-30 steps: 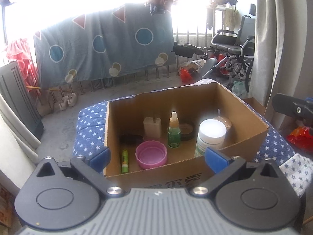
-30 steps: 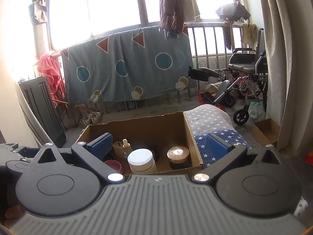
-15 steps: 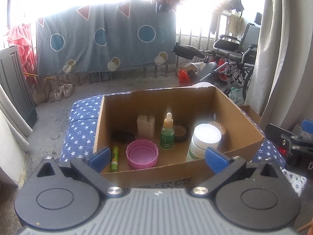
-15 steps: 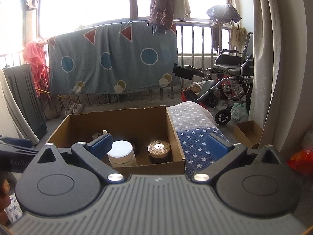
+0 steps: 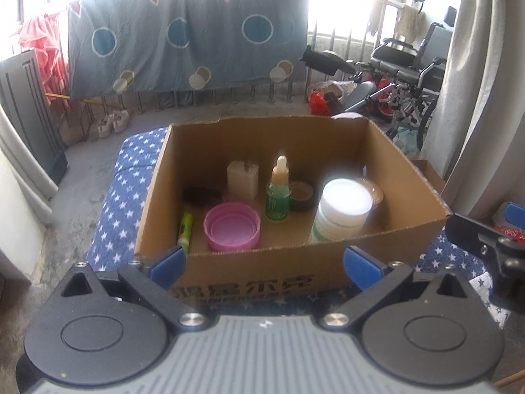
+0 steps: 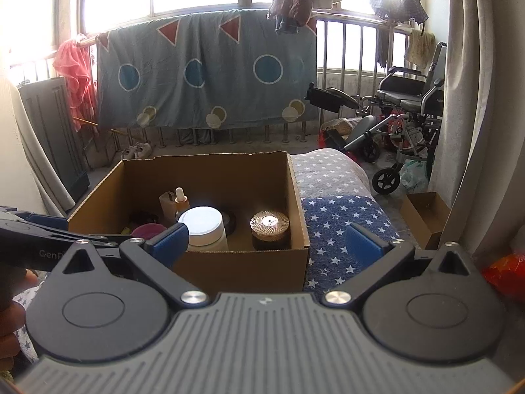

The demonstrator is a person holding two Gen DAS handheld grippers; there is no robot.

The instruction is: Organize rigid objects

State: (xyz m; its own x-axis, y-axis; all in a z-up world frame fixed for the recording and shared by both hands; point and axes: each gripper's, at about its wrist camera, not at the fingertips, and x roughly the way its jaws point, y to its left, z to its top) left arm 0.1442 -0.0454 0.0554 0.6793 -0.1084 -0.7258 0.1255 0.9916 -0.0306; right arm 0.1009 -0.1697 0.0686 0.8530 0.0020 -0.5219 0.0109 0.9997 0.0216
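Both grippers, left gripper (image 5: 265,264) and right gripper (image 6: 266,241), wide apart, holding nothing. Jar (image 5: 341,211), dropper bottle (image 5: 278,193), pink lid (image 5: 231,227) already in box (image 5: 249,274), frame centre; task looks nearly done.

surface: star-print blue bedding (image 6: 341,229) | on it — open cardboard box (image 5: 387,161), upright

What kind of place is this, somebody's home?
Most likely an enclosed balcony or sunroom of a home, used for drying and storage. A blue quilt hangs over the window railing, a folded wheelchair is parked in the corner, and shoes sit on the bare concrete floor.
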